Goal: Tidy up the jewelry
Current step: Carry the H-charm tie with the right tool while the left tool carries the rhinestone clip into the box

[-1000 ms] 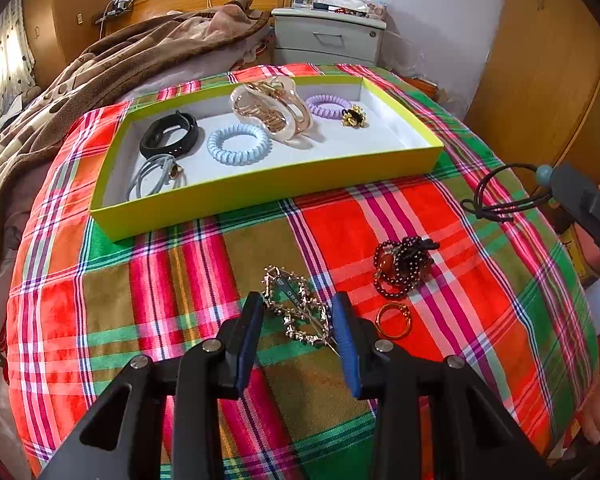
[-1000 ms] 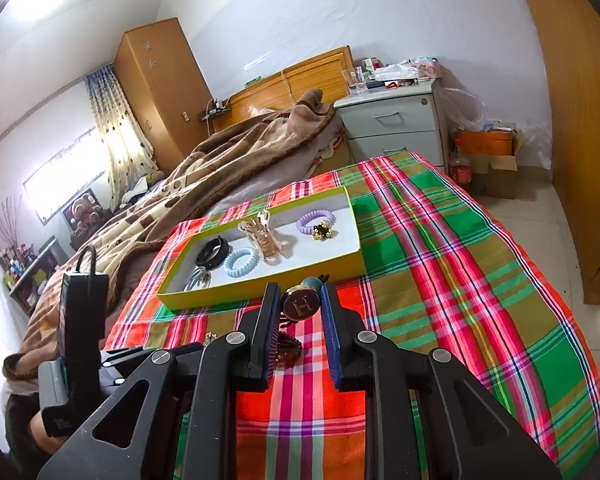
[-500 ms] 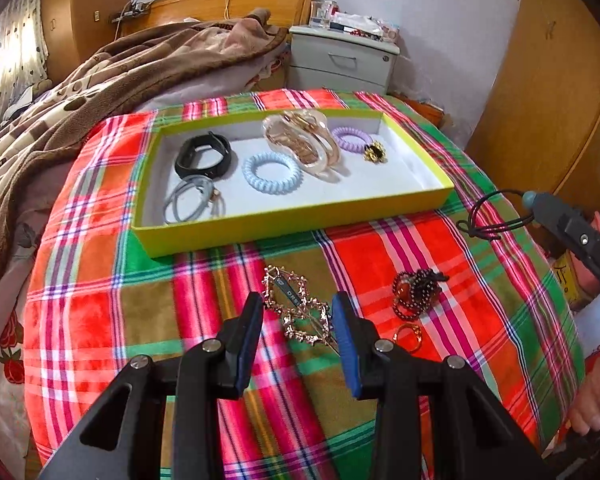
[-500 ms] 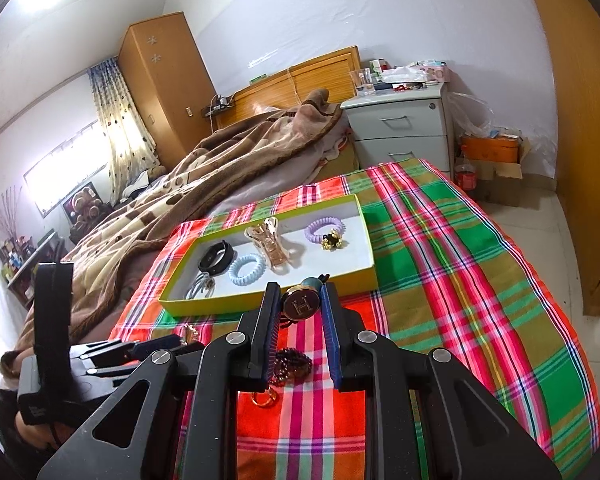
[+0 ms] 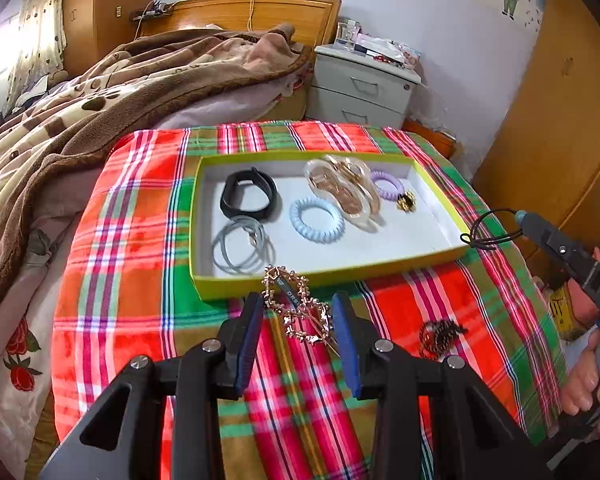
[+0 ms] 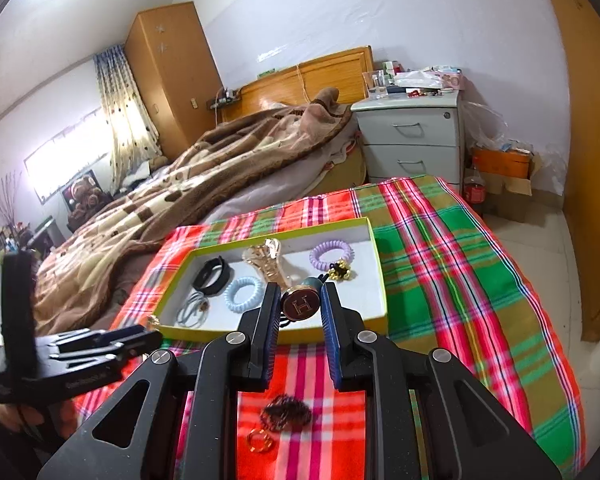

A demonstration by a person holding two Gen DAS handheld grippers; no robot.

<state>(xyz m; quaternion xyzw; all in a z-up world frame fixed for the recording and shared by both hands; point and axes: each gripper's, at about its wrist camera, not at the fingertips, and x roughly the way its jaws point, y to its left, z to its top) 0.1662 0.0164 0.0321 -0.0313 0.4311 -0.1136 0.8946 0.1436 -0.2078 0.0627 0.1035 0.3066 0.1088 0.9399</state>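
Note:
My left gripper (image 5: 298, 312) is shut on an ornate gold hair clip (image 5: 296, 306), held above the plaid cloth just short of the front rim of the yellow-green box (image 5: 332, 276). My right gripper (image 6: 300, 308) is shut on a black hair tie with a round H charm (image 6: 301, 304), in front of the box (image 6: 376, 264). In the left wrist view the tie's black loop (image 5: 488, 232) hangs from the right gripper (image 5: 520, 216) at the box's right corner. The box holds a black band (image 5: 248, 196), grey ties (image 5: 242, 248), a blue coil (image 5: 316, 220), a clear claw clip (image 5: 340, 192) and a purple coil (image 5: 386, 184).
A dark beaded bracelet (image 5: 440, 334) and a gold ring (image 6: 260, 440) lie on the plaid cloth (image 5: 132, 248) near me. A brown blanket (image 5: 80, 120) covers the bed to the left. A grey nightstand (image 5: 360, 88) stands behind, and wooden wardrobes line the right.
Both grippers have lifted and moved toward the box with their items still held. The gold clip now overlaps the box's front rim in the left wrist view; the bracelet and ring are left behind.

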